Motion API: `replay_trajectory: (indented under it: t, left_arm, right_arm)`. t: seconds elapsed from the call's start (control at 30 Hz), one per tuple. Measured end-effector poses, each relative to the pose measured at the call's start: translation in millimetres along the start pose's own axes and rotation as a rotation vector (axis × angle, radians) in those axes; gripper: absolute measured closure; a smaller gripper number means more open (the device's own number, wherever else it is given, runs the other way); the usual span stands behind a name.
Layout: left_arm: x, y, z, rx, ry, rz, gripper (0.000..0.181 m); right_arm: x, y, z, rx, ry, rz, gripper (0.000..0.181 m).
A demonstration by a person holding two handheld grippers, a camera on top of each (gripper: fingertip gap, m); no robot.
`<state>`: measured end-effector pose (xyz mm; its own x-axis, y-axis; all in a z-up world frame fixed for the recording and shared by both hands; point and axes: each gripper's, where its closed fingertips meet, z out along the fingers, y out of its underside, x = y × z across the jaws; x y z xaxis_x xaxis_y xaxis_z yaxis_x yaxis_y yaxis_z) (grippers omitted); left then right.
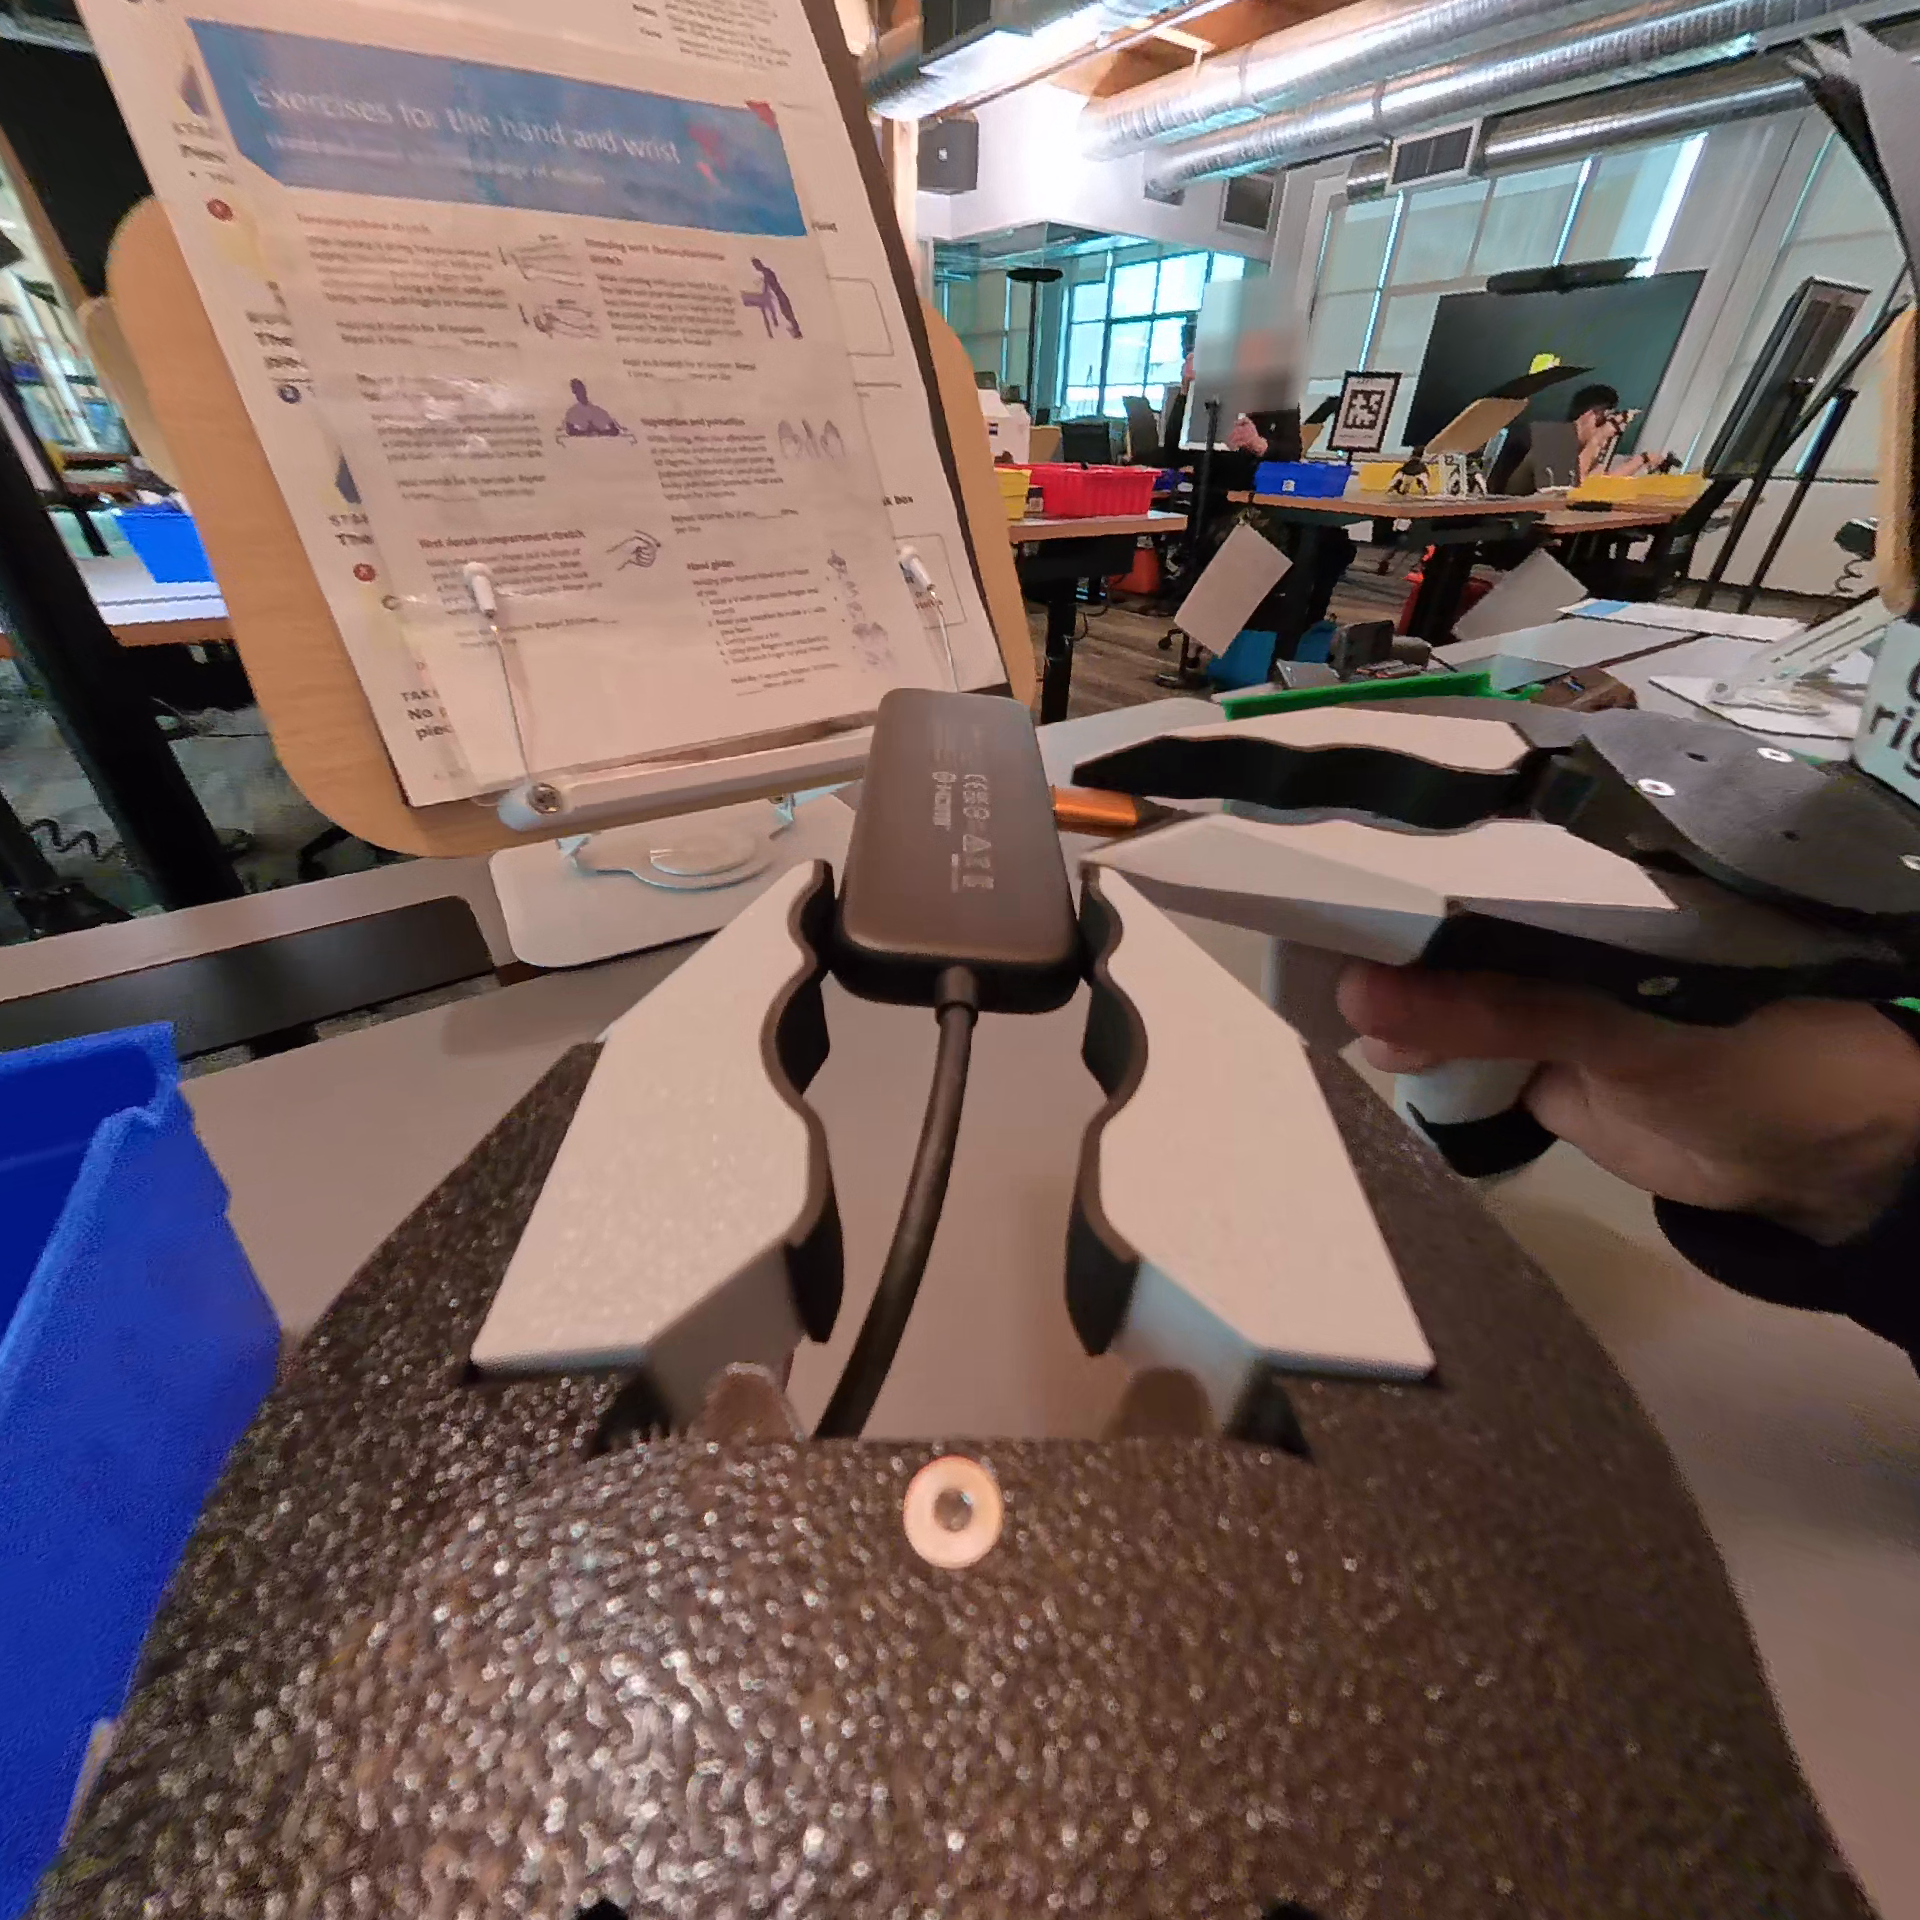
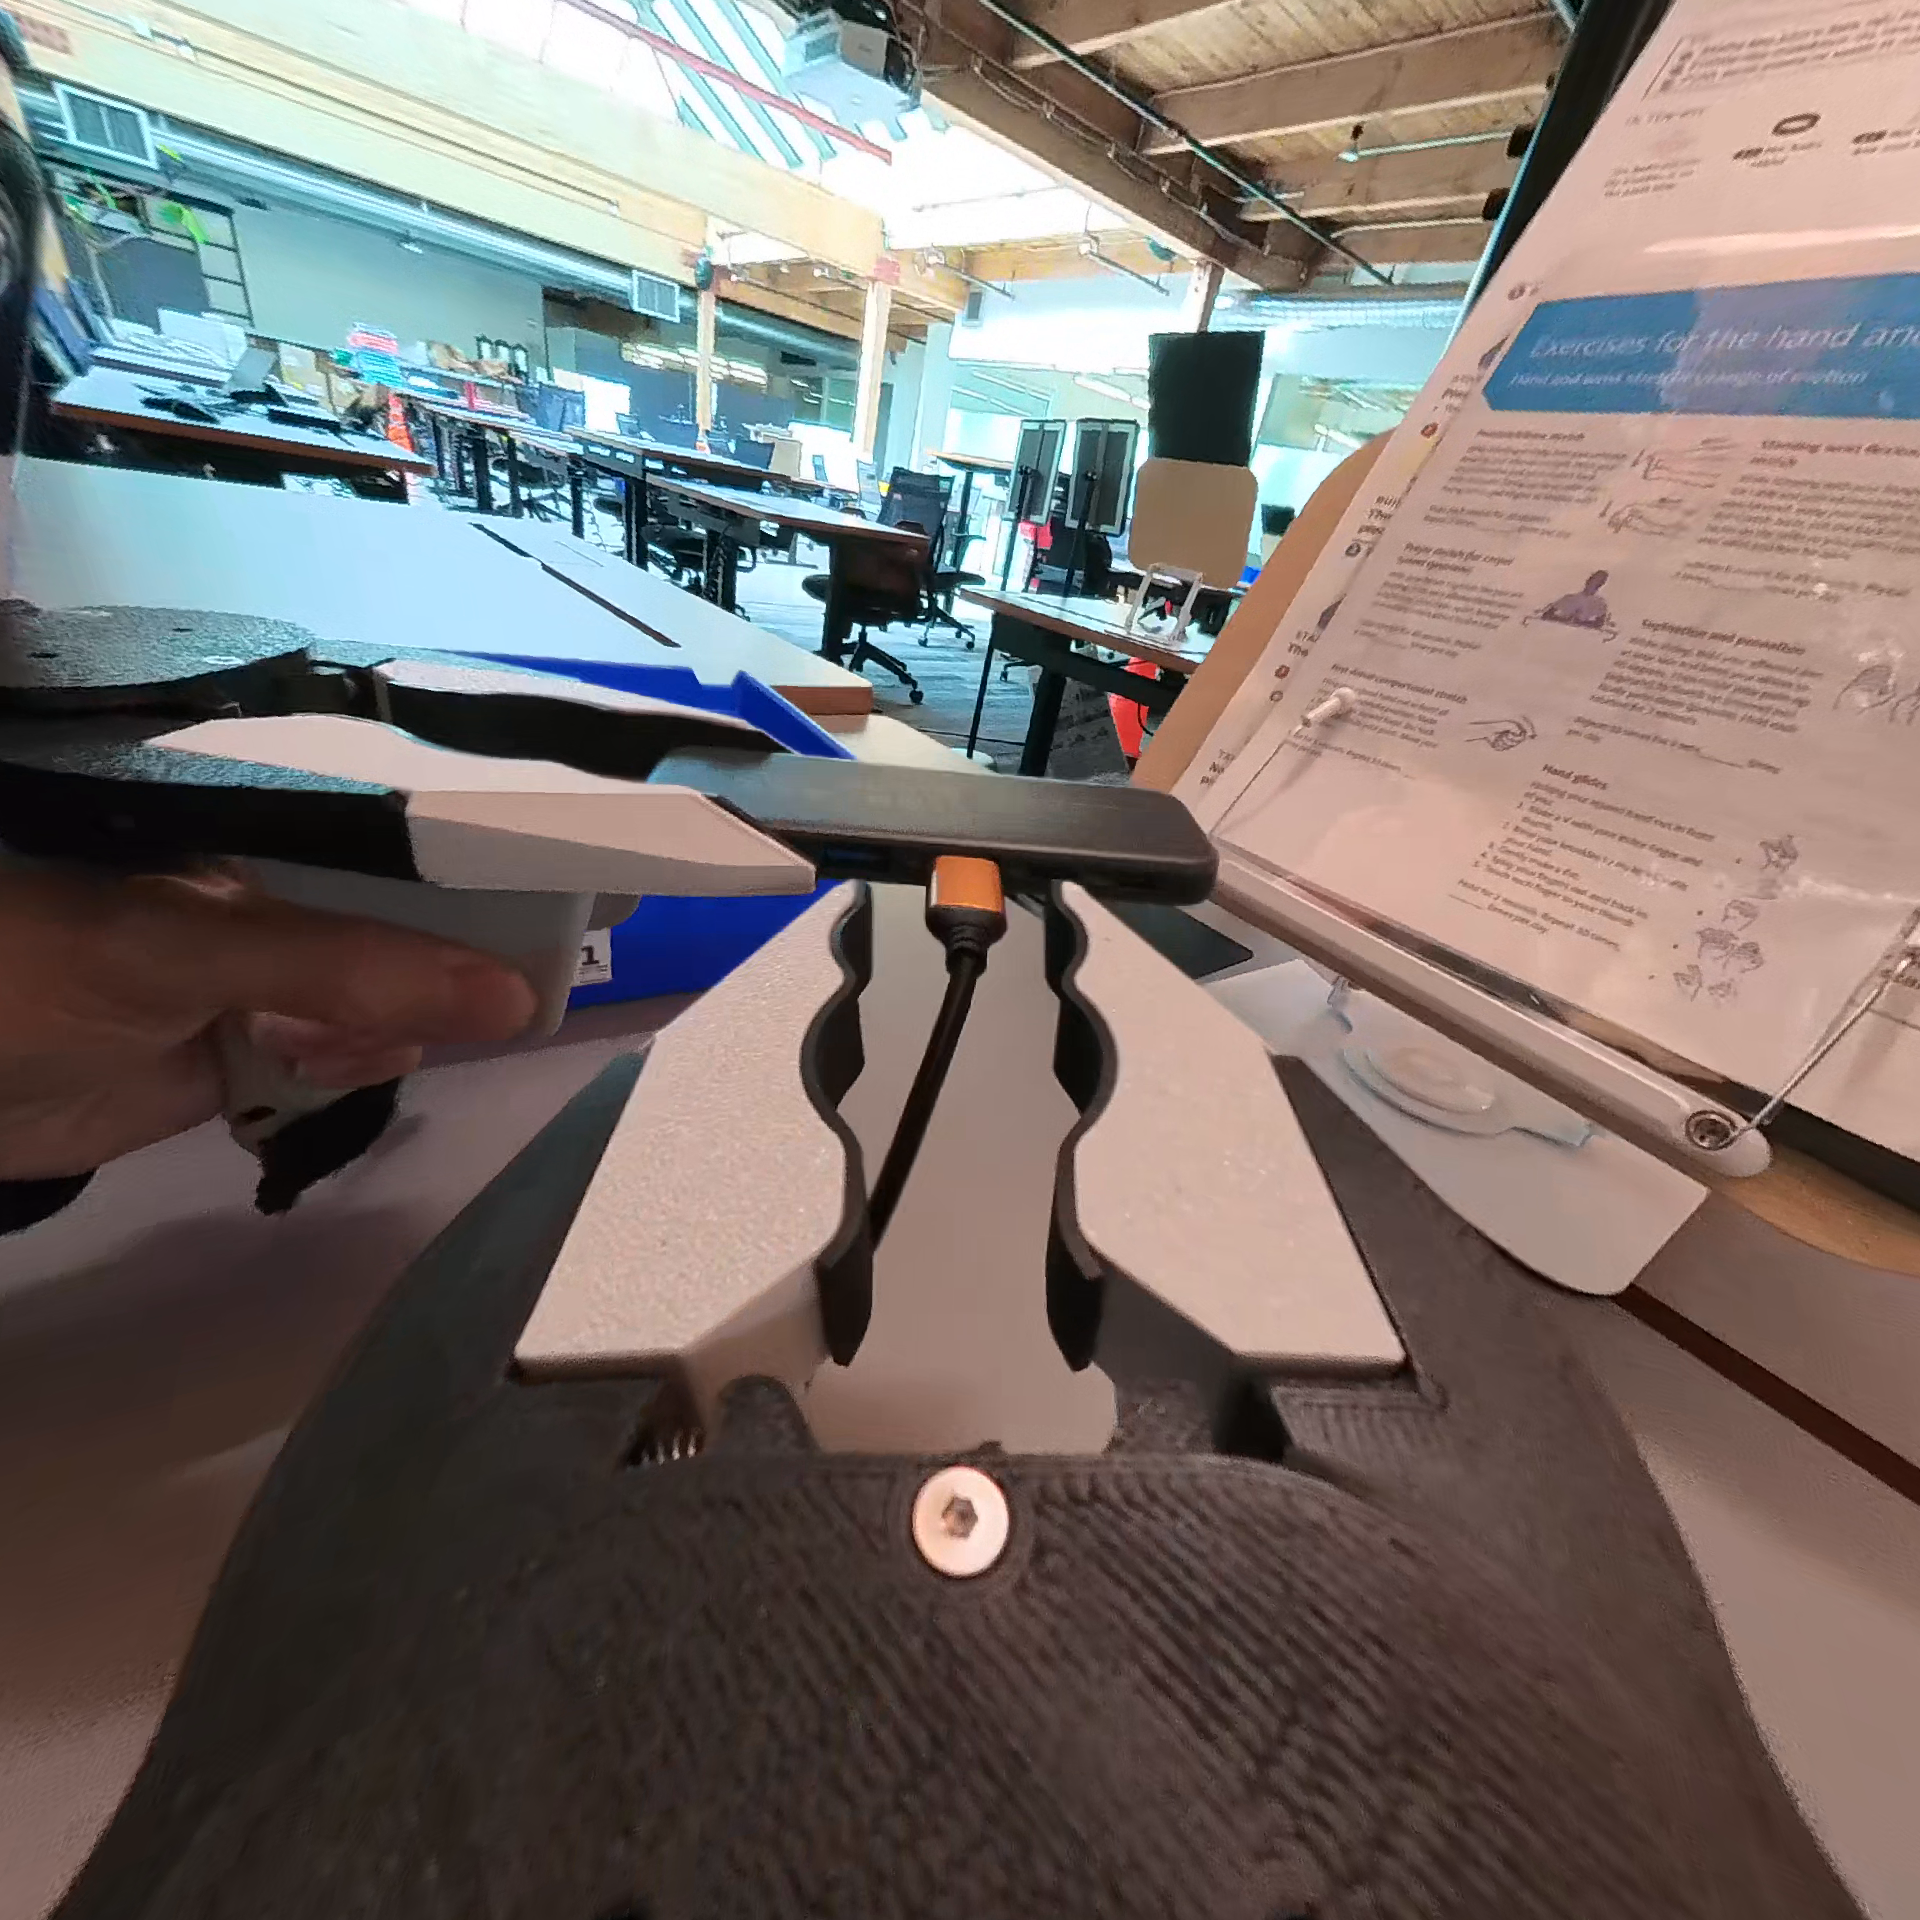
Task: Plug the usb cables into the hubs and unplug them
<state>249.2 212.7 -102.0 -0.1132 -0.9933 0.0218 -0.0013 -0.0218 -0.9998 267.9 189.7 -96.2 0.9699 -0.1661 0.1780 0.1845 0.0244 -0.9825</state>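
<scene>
A dark grey USB hub [image 1: 956, 821] is held level above the white table. My left gripper [image 1: 954, 894] is shut on its near end, and the hub's black lead [image 1: 935, 1143] trails back between the fingers. An orange-tipped USB plug [image 2: 966, 883] sits in a port on the side of the hub [image 2: 977, 816], and its black cable [image 2: 925, 1081] hangs back toward me. My right gripper [image 2: 958, 904] is open, its fingertips on either side of the plug with a gap on each side. It also shows in the left wrist view [image 1: 1086, 821], coming in from the right.
A tilted document stand with a printed sheet [image 1: 571, 416] stands just behind the hub and also shows in the right wrist view [image 2: 1662, 675]. A blue bin [image 1: 104, 1299] sits at the table's left. A person's hand [image 1: 1662, 1122] holds the right gripper. Office desks fill the background.
</scene>
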Motion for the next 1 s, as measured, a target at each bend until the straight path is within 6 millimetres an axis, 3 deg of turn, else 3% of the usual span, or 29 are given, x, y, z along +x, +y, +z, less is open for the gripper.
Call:
replay_trajectory:
  t: [0.1,0.23,0.33,0.47,0.77,1.0]
  left_arm:
    - [5,5,3,-0.014,0.007,0.002,0.136]
    - [1,9,4,-0.029,-0.008,0.019,0.136]
    - [2,11,5,-0.045,-0.025,0.160,0.136]
    - [10,1,2,0.008,-0.018,0.266,0.136]
    - [15,-5,1,0.057,-0.013,0.251,0.136]
    - [15,-4,2,0.059,0.009,0.221,0.135]
  right_arm:
    - [4,2,-1,0.003,0.024,0.005,0.168]
    - [2,19,2,-0.081,0.002,0.093,0.169]
    - [1,27,1,-0.129,0.013,0.094,0.169]
    - [1,17,-4,-0.075,-0.019,0.188,0.169]
    - [2,21,-7,-0.023,0.029,0.252,0.165]
    - [3,11,-10,0.018,0.017,0.273,0.168]
